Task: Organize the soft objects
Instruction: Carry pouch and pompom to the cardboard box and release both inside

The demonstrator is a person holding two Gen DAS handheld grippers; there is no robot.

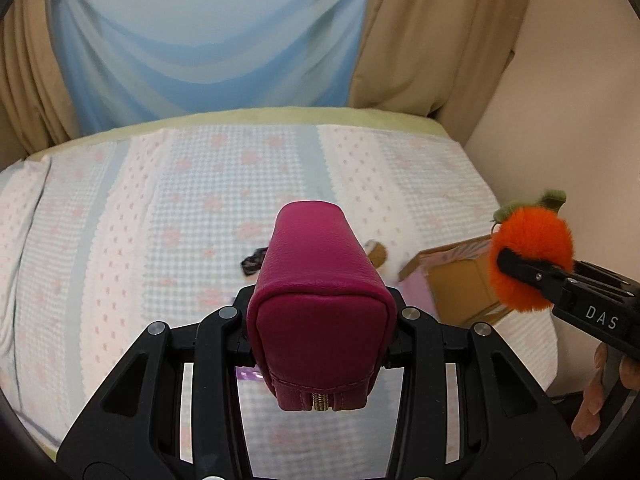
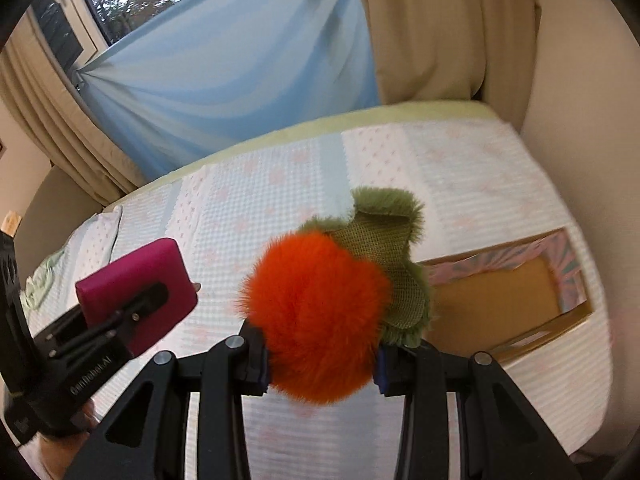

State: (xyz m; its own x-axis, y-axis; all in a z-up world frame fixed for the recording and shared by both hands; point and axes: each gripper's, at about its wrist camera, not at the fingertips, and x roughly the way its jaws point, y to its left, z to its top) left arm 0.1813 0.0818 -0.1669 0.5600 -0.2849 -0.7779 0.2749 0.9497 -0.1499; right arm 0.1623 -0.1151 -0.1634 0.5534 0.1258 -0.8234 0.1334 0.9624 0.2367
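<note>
My left gripper (image 1: 320,344) is shut on a magenta leather pouch (image 1: 318,304) and holds it above the bed; the pouch also shows in the right wrist view (image 2: 136,284). My right gripper (image 2: 320,364) is shut on a fluffy orange plush fruit (image 2: 320,316) with green leaves (image 2: 384,248), held in the air left of an open cardboard box (image 2: 516,296). In the left wrist view the plush (image 1: 532,256) hangs over the box (image 1: 460,284) at the right. A small brown-and-white soft toy (image 1: 378,254) and a dark patterned cloth item (image 1: 252,262) lie on the bed behind the pouch.
The bed (image 1: 160,208) has a pale blue and white quilt with pink flowers. Blue and beige curtains (image 1: 216,36) hang behind it. A cream wall (image 1: 580,128) runs along the right side. A purple item (image 1: 248,374) lies under my left gripper.
</note>
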